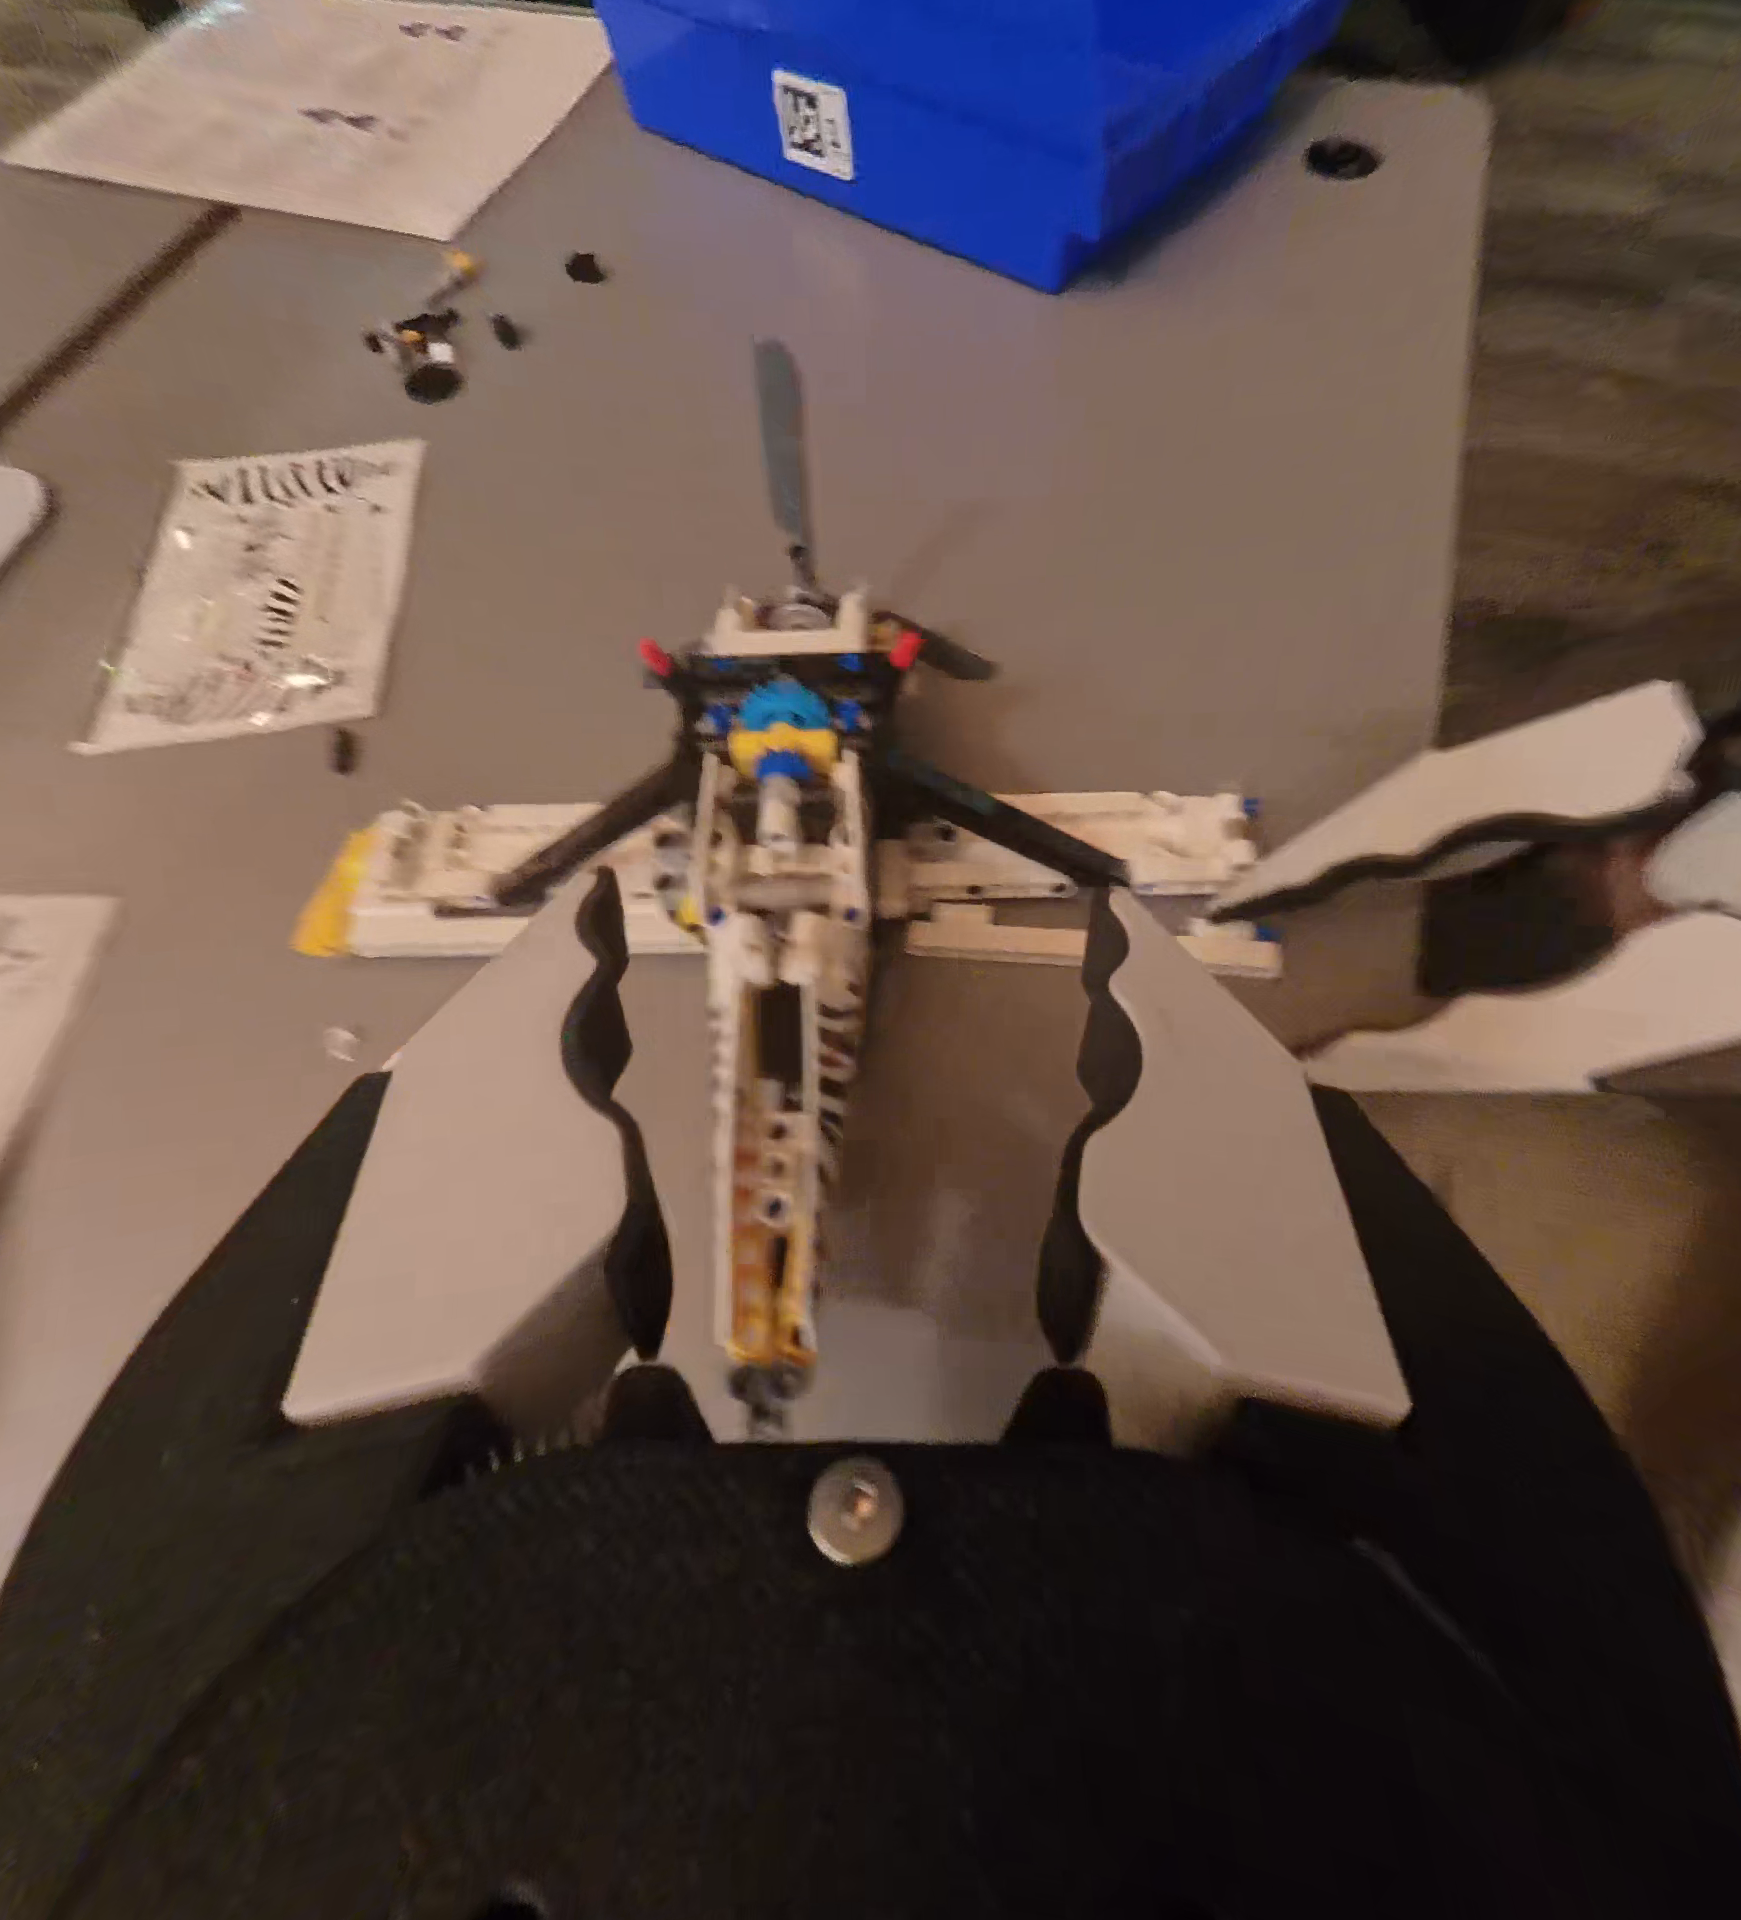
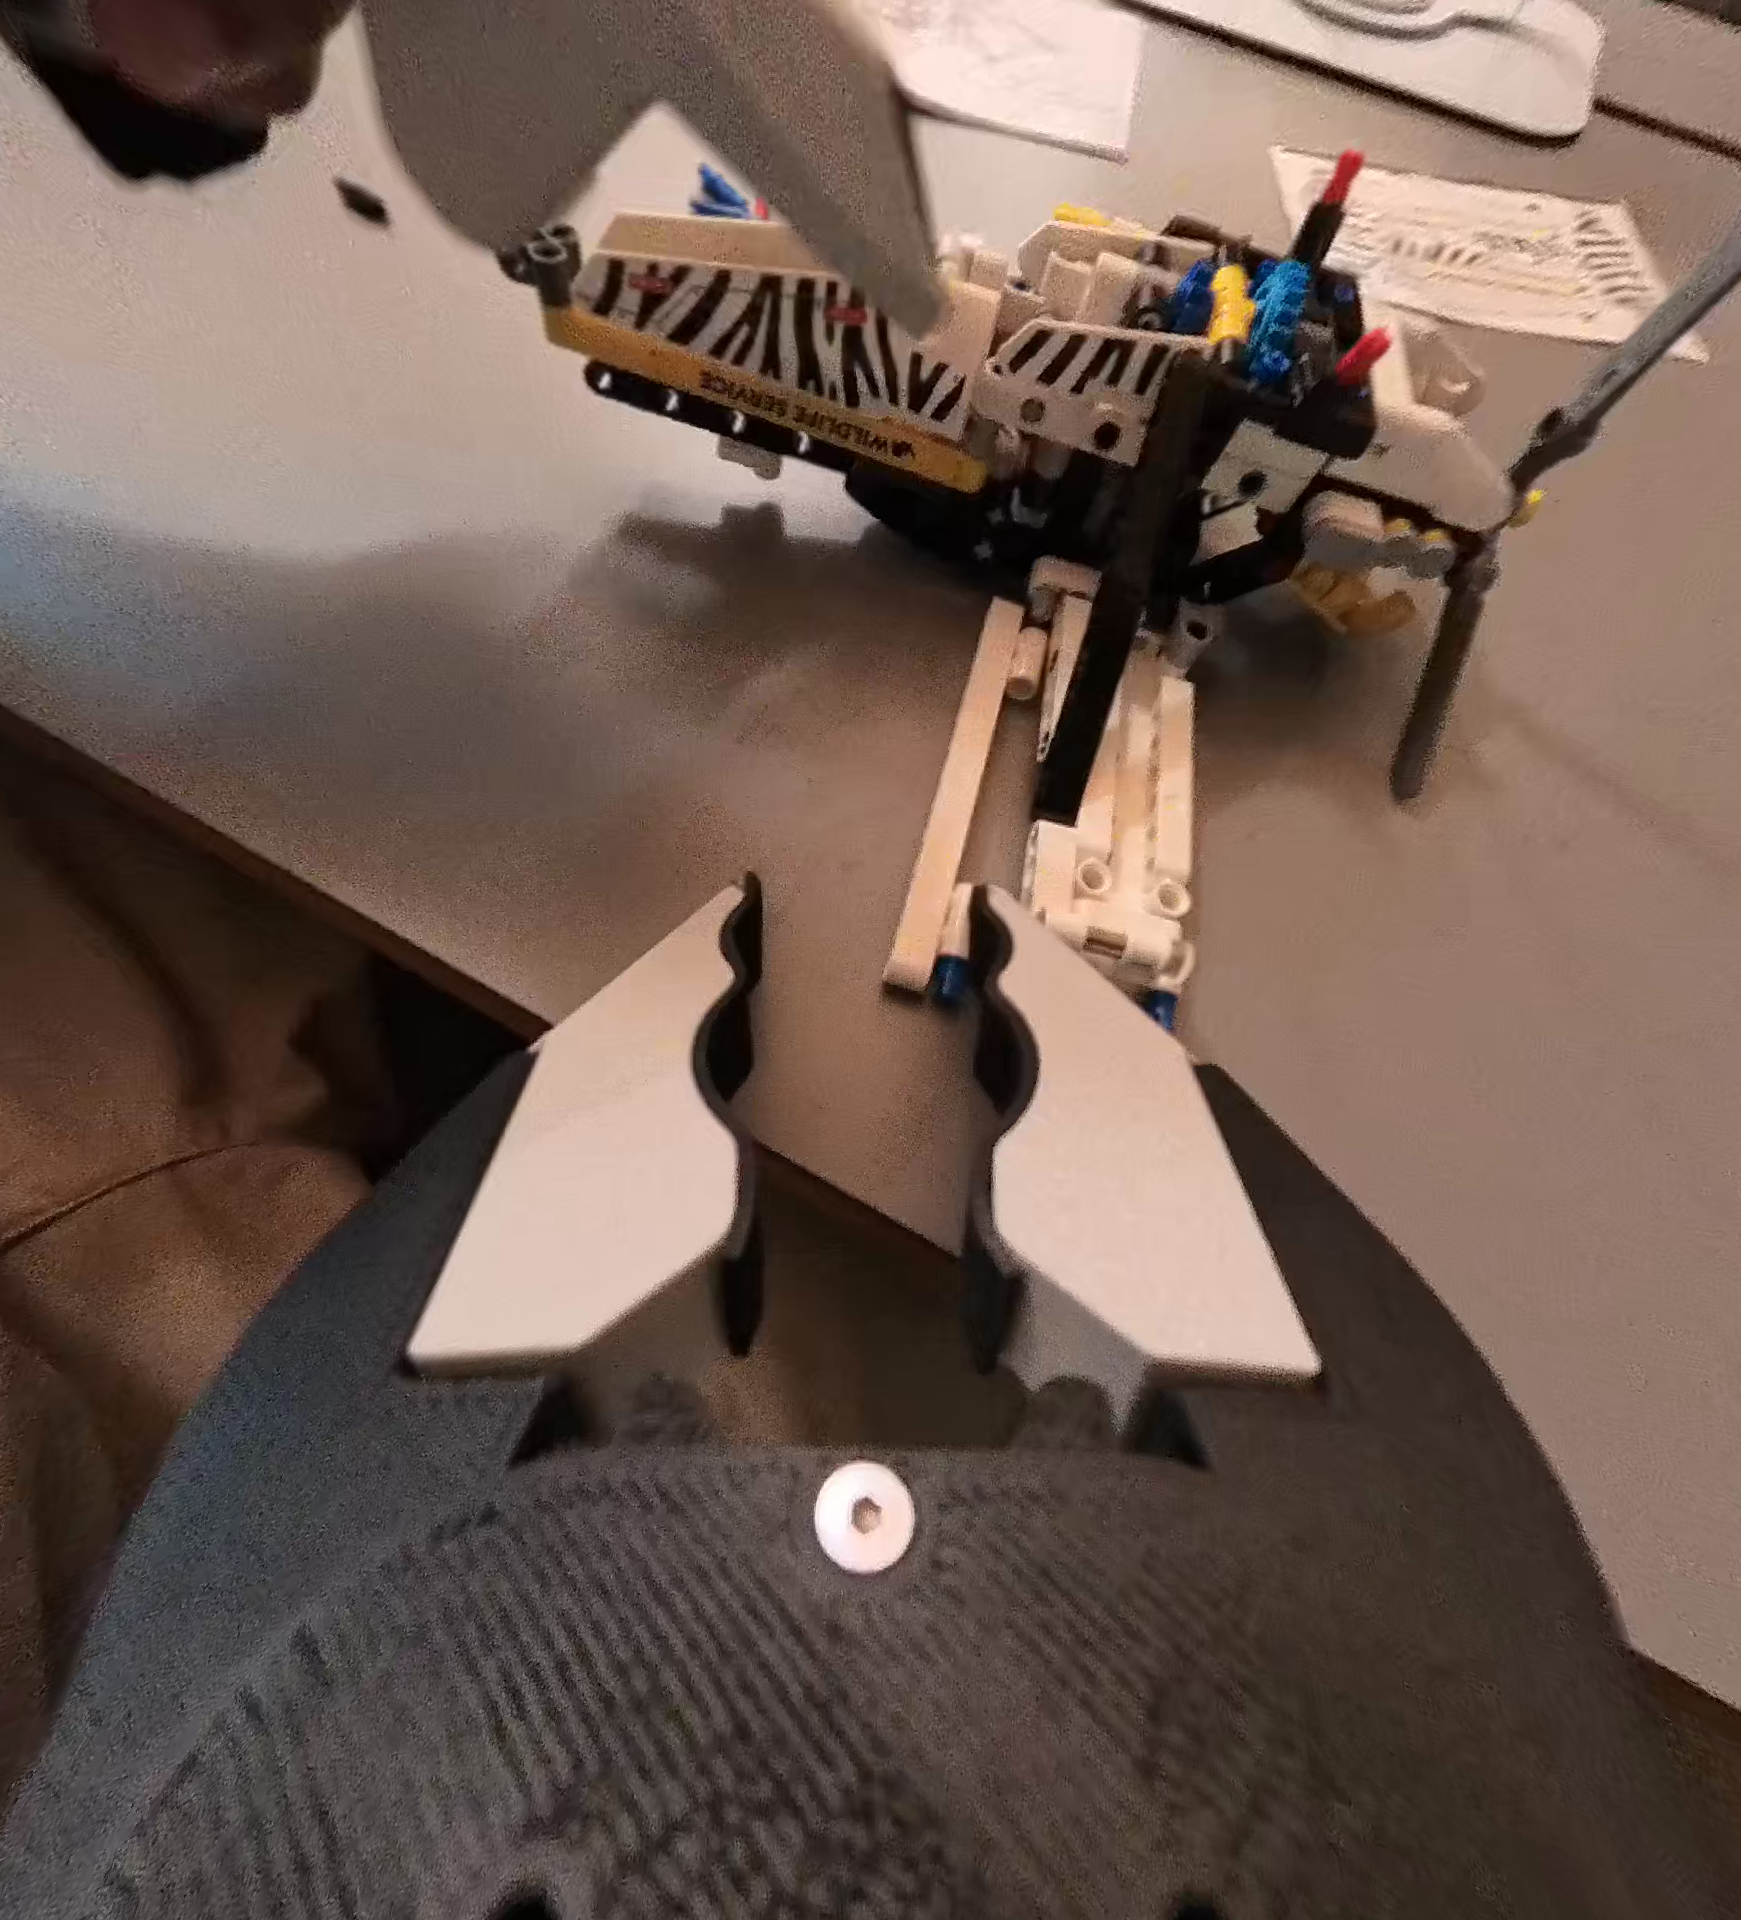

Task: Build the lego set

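Observation:
A white Lego plane with zebra-striped panels (image 1: 793, 935) lies on the grey table (image 1: 1157, 520), nose and grey propeller (image 1: 783, 457) pointing away. My left gripper (image 1: 850, 894) is open and straddles the tail end of the fuselage, its fingers clear of both sides. In the right wrist view, the plane (image 2: 1053, 416) shows side-on, with the left gripper's finger (image 2: 793, 156) above its tail. My right gripper (image 2: 866, 899) is open and empty, just in front of the near wing tip (image 2: 1084, 904). It also shows at the right in the left wrist view (image 1: 1261, 977).
A blue bin (image 1: 949, 104) stands at the back. A sticker sheet (image 1: 253, 592), printed pages (image 1: 305, 104) and several small loose parts (image 1: 430, 343) lie to the left. The table's front edge (image 2: 326, 883) runs close under the right gripper. Between my left fingertips and the plane (image 2: 1053, 416) there is roughly 4 cm.

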A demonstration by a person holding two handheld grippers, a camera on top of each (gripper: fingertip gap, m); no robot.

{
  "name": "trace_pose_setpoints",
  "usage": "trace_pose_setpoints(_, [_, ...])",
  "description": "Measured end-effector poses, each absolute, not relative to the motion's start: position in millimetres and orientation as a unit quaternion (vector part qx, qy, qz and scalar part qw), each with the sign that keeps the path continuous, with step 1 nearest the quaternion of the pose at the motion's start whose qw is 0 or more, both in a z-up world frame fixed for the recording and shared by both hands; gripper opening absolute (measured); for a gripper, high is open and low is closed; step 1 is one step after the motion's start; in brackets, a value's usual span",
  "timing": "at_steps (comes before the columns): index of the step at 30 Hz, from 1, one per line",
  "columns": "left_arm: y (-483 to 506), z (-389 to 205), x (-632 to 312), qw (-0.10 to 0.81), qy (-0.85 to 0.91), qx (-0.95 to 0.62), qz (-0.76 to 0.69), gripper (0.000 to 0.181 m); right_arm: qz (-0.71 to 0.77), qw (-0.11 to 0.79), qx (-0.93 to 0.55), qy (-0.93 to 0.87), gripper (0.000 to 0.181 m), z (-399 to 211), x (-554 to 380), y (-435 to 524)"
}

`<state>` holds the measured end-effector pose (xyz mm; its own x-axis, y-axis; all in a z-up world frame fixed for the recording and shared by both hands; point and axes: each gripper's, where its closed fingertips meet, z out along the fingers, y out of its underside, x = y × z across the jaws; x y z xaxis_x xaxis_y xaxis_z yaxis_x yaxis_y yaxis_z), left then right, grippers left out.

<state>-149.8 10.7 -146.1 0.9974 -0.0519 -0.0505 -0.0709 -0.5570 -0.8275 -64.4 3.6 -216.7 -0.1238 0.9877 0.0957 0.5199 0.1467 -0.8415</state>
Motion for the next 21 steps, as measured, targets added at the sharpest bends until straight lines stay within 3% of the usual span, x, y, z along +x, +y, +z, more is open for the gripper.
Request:
trace_pose_setpoints(4, [33, -174, -164, 0.371, 0.061, -0.926, 0.009, 0.110, 0.297, 0.380, -0.562, -0.672, 0.034, -218, -67, 8])
trace_pose_setpoints(8, [31, -216, -165, 0.263, 0.078, -0.962, -0.001, 0.107, 0.270, 0.389, -0.571, -0.671, 0.009, -220, -55, 19])
trace_pose_setpoints(10, [31, -223, -165, 0.256, 0.080, -0.963, 0.009, 0.097, 0.281, 0.383, -0.571, -0.670, 0.007, -220, -47, 21])
trace_pose_setpoints(13, [30, -221, -176, 0.262, 0.068, -0.962, 0.045, 0.066, 0.308, 0.373, -0.581, -0.655, 0.023, -219, -40, 23])
trace_pose_setpoints(21, [10, -220, -162, 0.227, 0.047, -0.973, 0.022, 0.066, 0.360, 0.340, -0.605, -0.623, 0.039, -221, -41, 19])
